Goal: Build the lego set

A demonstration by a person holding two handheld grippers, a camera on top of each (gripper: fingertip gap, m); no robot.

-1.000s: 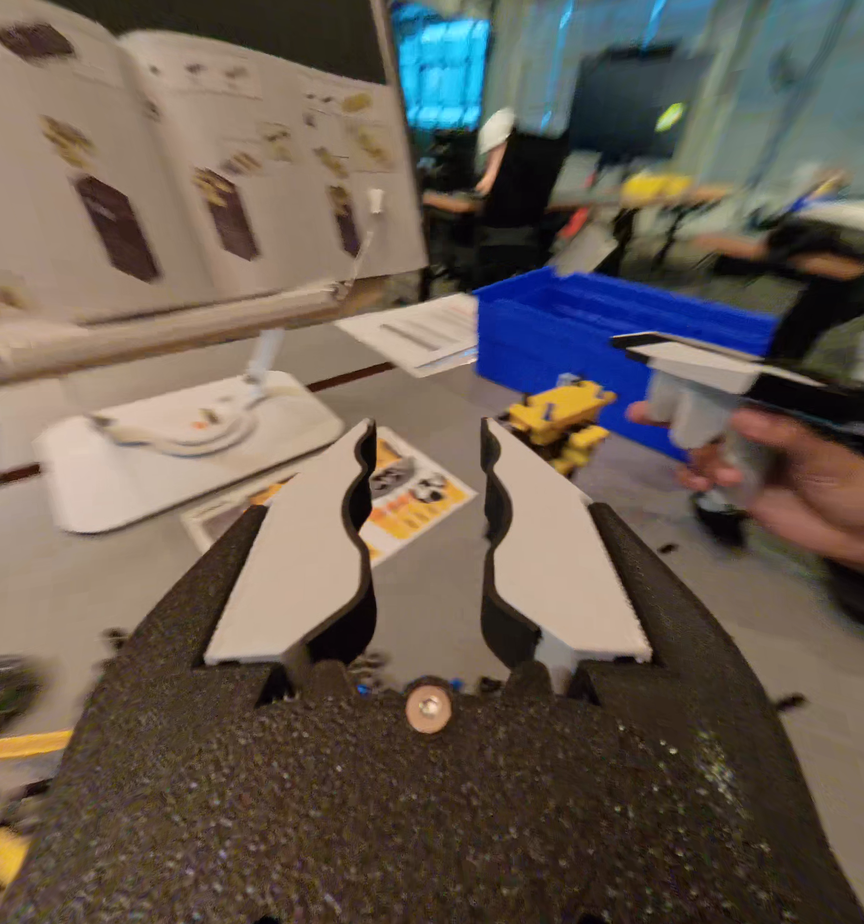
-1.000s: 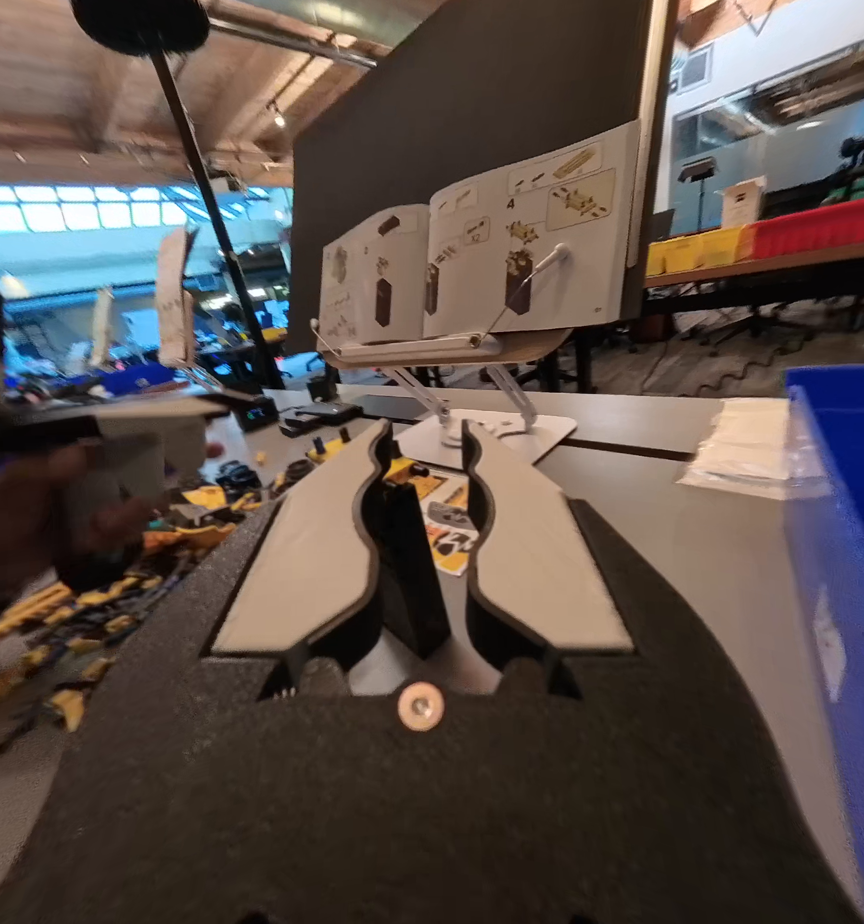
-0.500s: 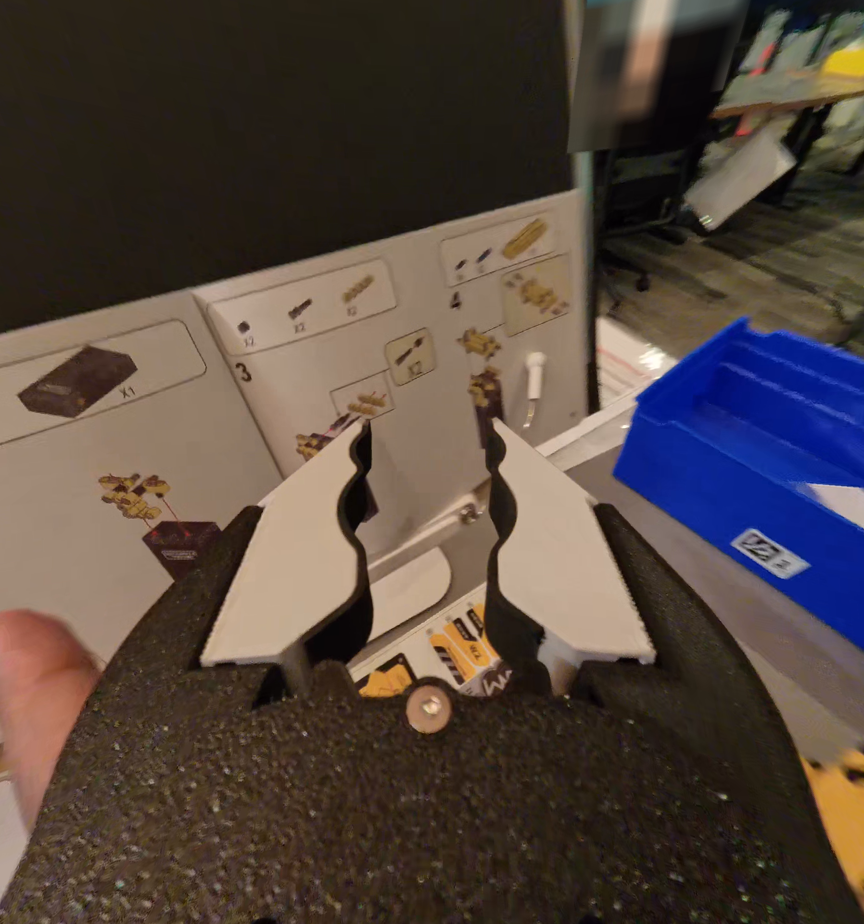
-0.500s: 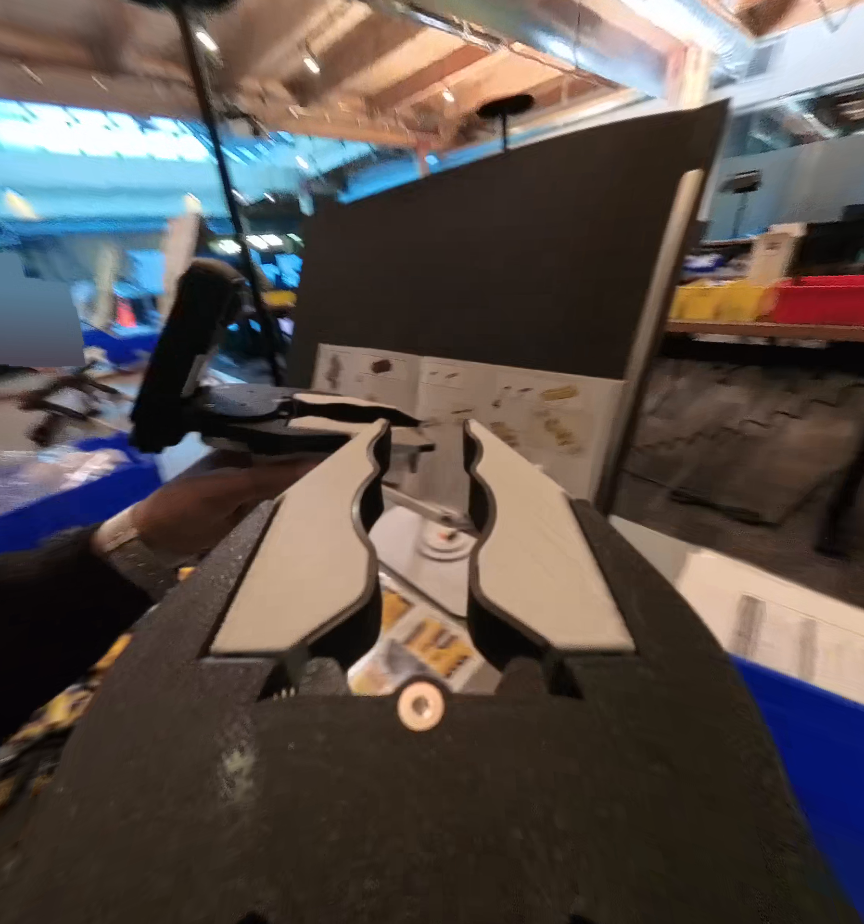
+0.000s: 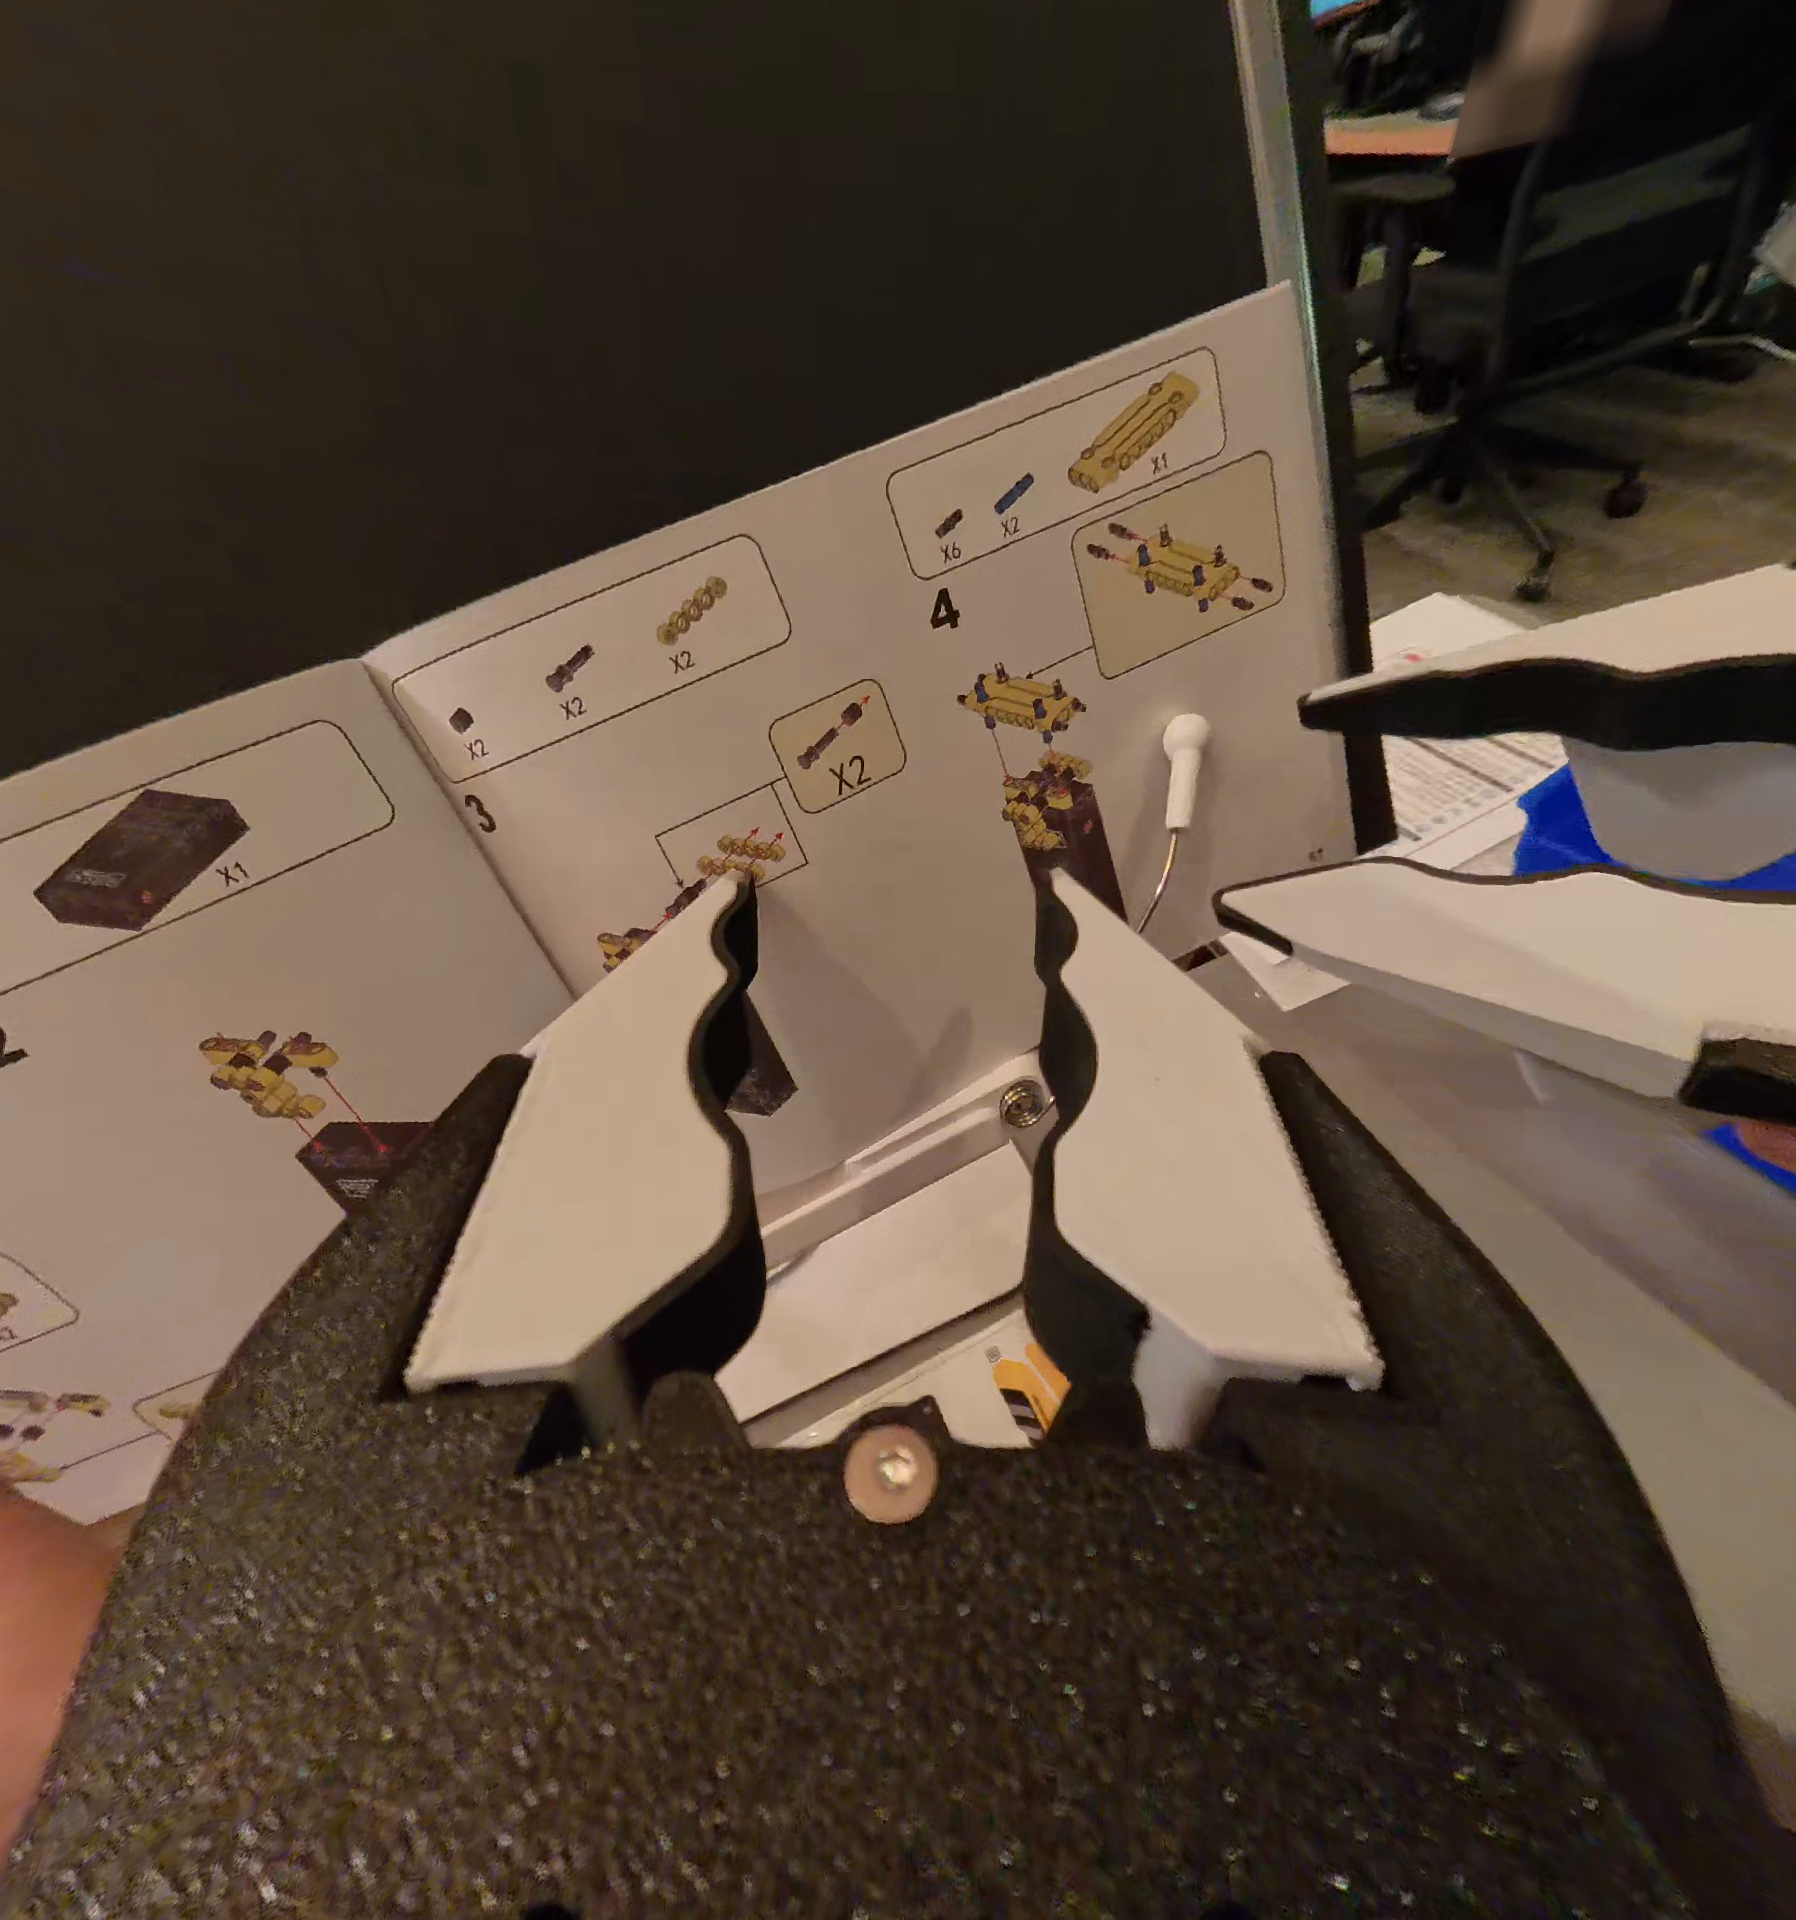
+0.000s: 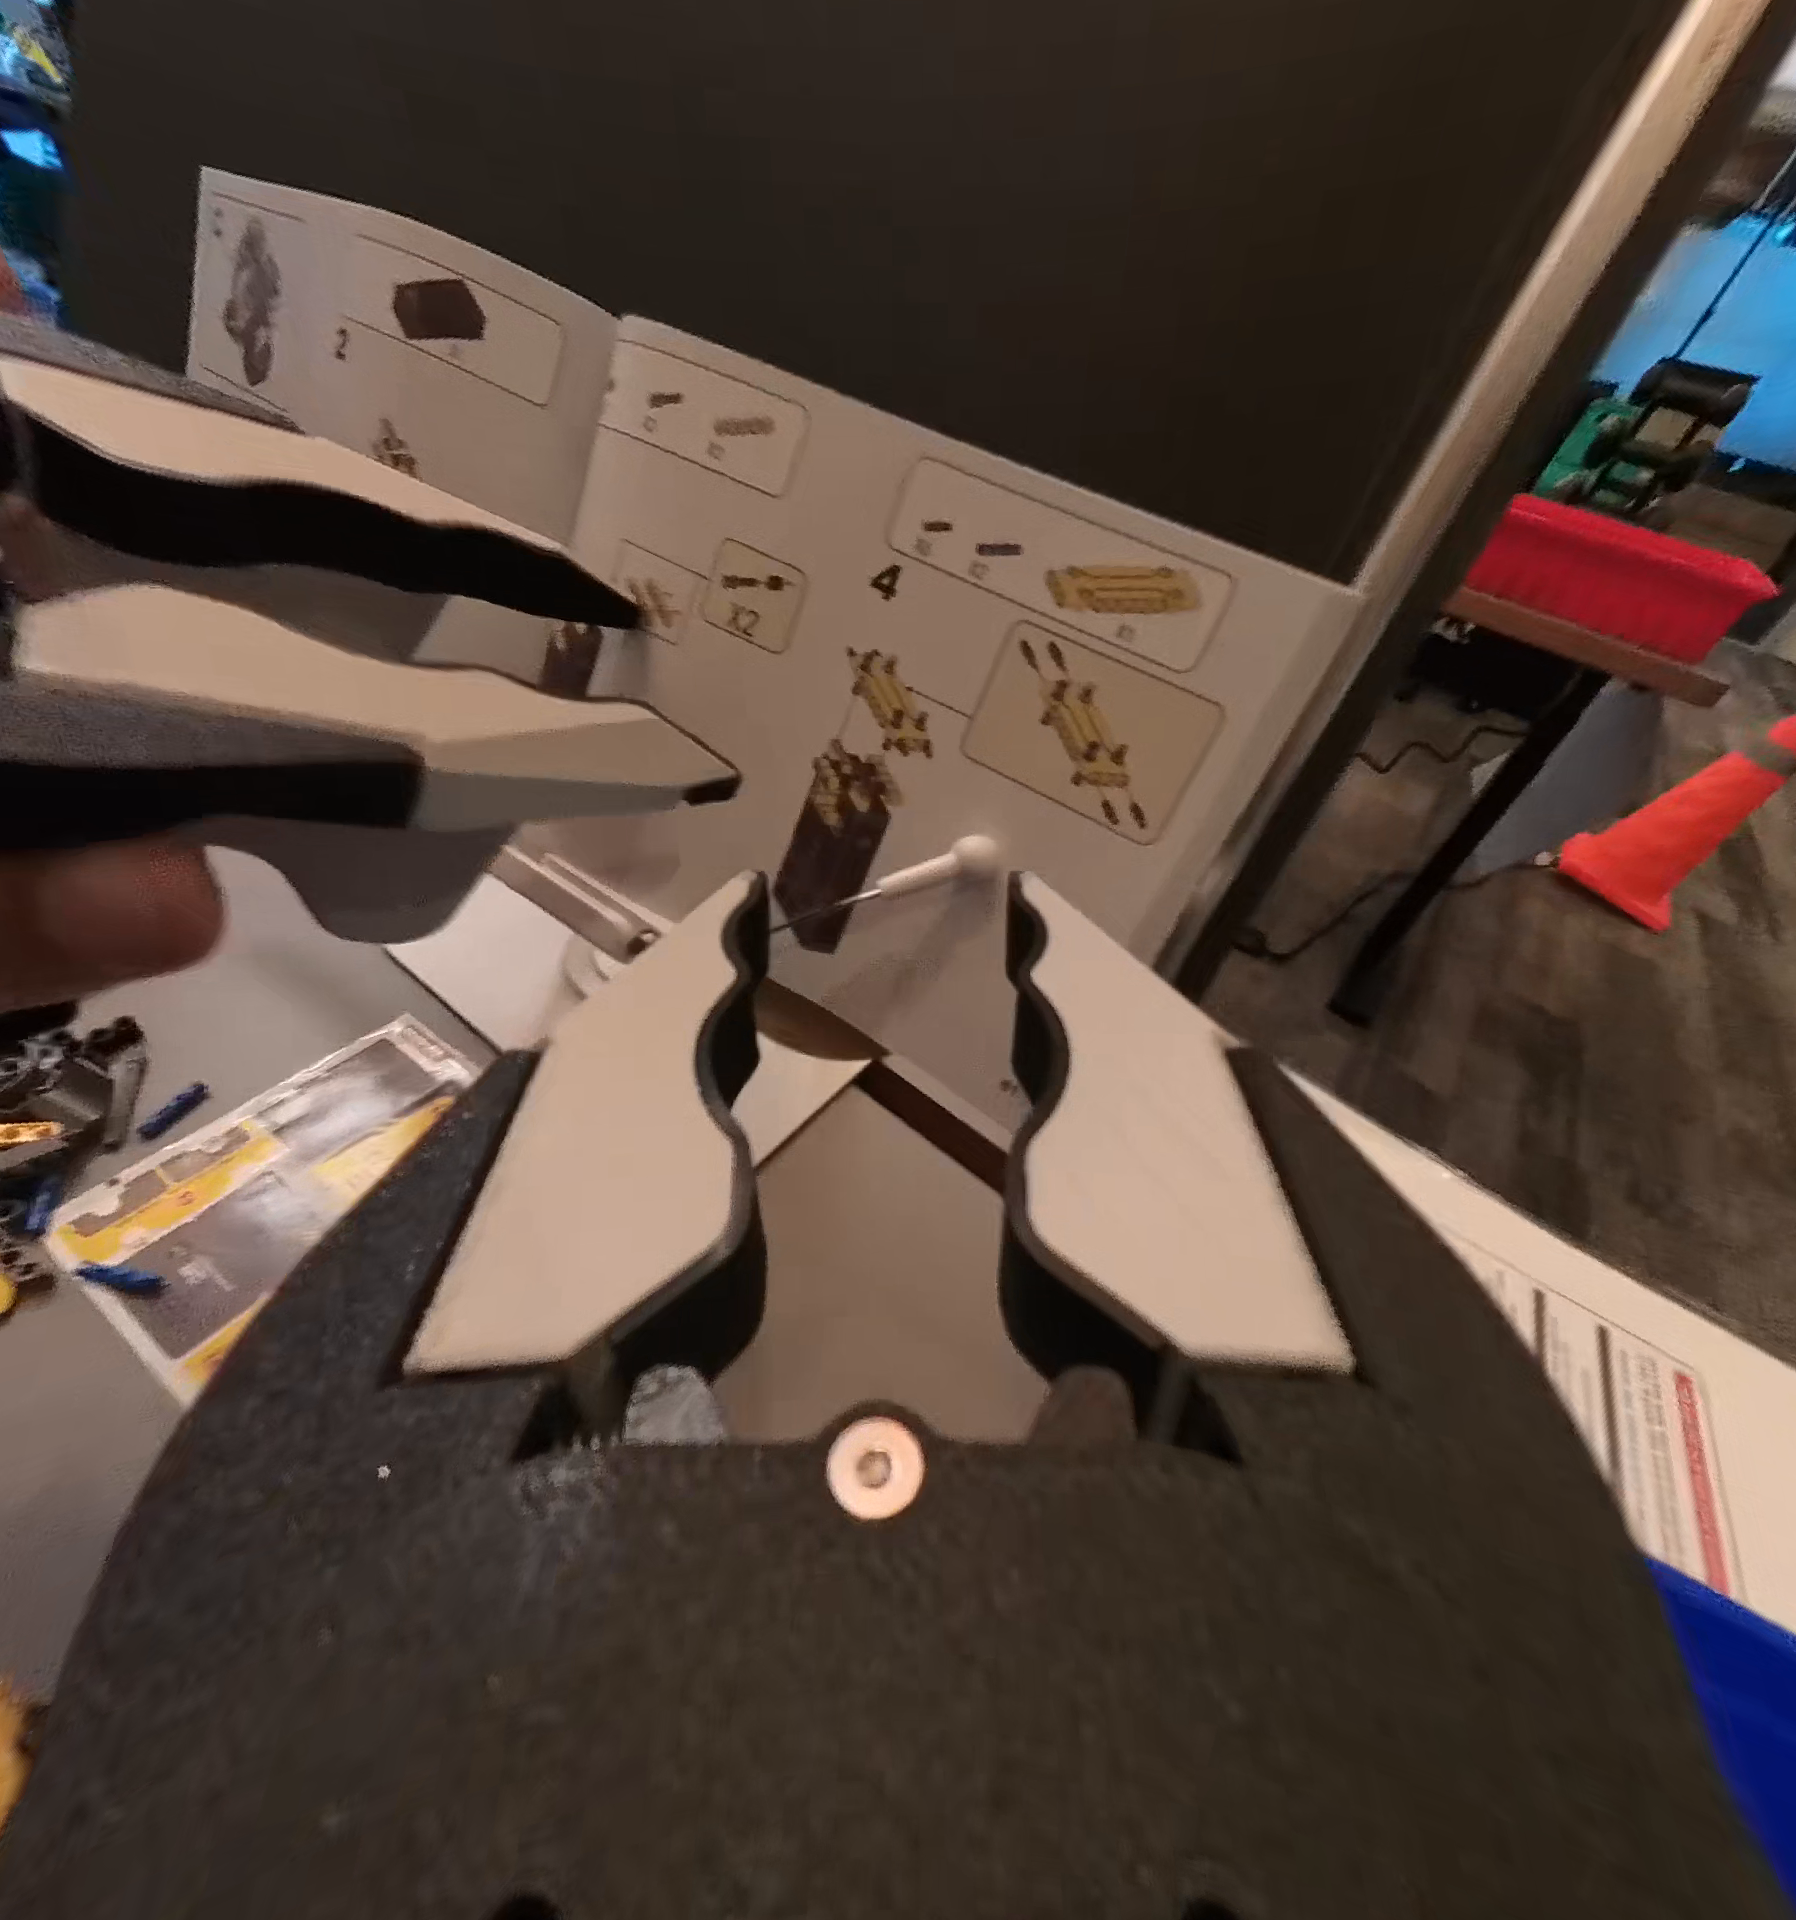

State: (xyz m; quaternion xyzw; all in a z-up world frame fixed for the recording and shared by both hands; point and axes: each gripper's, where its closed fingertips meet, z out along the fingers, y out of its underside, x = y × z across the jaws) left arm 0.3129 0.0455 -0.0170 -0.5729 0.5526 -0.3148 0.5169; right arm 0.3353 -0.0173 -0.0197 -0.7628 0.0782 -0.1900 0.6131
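An open instruction booklet [image 5: 665,810] stands propped on a white book stand [image 5: 935,1143] in front of a dark panel [image 5: 561,260], its pages facing both grippers and its long axis running left to right, tilted a little so the right end sits higher in the left wrist view. A white-tipped wire clip [image 5: 1180,769] holds down the right-hand page. The left gripper [image 5: 894,894] is held level and pointed straight at the middle of the booklet, near the page but not touching it; its fingers are spread apart with nothing between them. The right gripper [image 6: 886,888] points at the right-hand page by the clip, its fingers likewise spread and empty. In the left wrist view it comes in from the right, turned on its side so one finger lies above the other. A hand [image 6: 63,925] grips the left gripper from below. A leaflet [image 6: 250,1174] and loose small parts [image 6: 32,1122] lie on the grey table [image 6: 32,1455], with a blue bin [image 6: 1767,1766] at the right.
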